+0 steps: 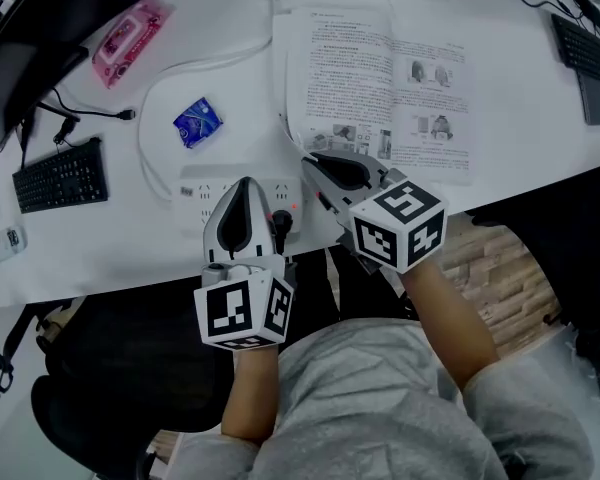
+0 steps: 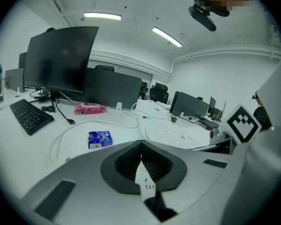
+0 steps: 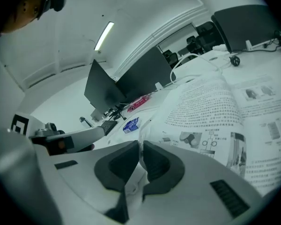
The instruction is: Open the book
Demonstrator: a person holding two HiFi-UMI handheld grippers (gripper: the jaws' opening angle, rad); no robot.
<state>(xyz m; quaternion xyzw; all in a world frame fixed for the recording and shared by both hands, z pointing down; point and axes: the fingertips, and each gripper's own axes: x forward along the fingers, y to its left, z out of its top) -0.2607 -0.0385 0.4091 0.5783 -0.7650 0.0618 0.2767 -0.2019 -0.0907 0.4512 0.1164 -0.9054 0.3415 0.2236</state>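
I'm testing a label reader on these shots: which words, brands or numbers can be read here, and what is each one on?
No text here is clear enough to quote.
On the open book: printed lines and figure captions, too small to read.
On the pink pack: label print, blurred.
On the blue packet: white print, too small to read.
On the keyboard: key legends, too small to read.
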